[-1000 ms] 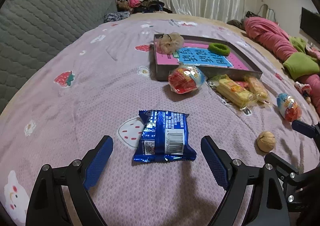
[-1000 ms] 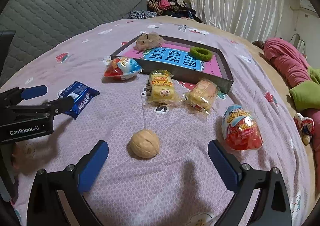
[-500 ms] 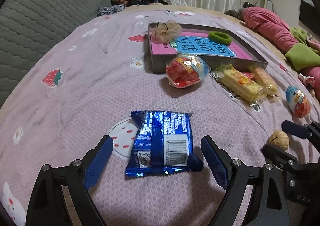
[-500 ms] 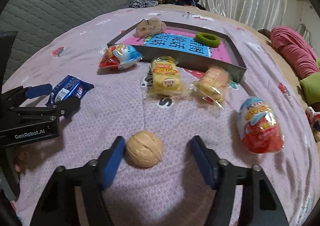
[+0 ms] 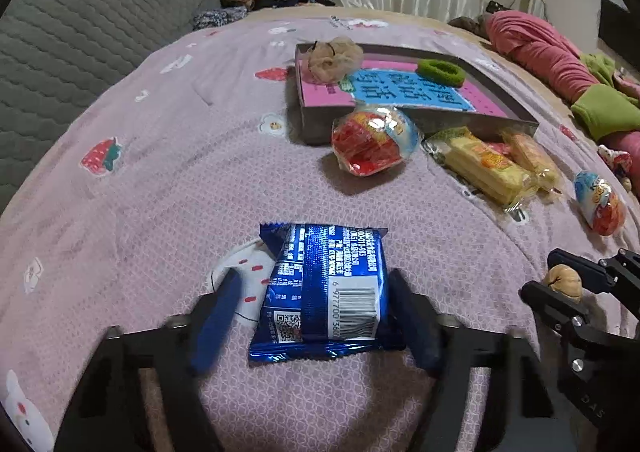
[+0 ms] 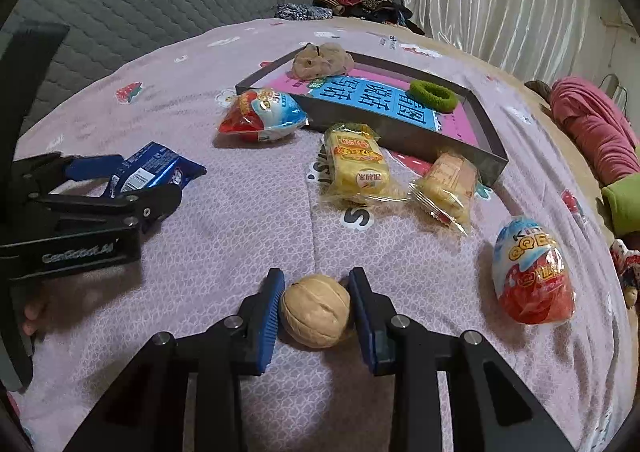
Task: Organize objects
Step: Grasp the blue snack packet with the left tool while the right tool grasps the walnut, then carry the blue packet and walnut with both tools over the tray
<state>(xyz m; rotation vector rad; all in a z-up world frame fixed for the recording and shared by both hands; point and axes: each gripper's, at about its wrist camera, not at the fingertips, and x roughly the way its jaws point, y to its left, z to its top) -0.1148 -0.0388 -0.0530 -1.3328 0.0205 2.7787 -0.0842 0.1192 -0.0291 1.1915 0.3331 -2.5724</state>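
Observation:
A blue snack packet (image 5: 325,292) lies on the pink bedspread between the fingers of my left gripper (image 5: 316,316), which has closed in on its sides; the left finger looks slightly apart from it. My right gripper (image 6: 316,310) is shut on a walnut (image 6: 315,310) resting on the bed. The grey tray (image 5: 440,120) with a pink and blue sheet holds a beige scrunchie (image 5: 332,56) and a green hair tie (image 5: 440,70). In the right wrist view the left gripper (image 6: 132,188) holds the packet (image 6: 156,168).
Two egg-shaped sweets (image 6: 262,114) (image 6: 530,272) and two yellow cake packs (image 6: 356,164) (image 6: 448,184) lie before the tray (image 6: 400,128). A grey headboard (image 6: 140,0) is at the left, pink and green cushions (image 5: 560,64) at the right, curtains behind.
Both grippers moved forward and closed: the right jaws narrowed onto the walnut, the left jaws narrowed around the blue packet.

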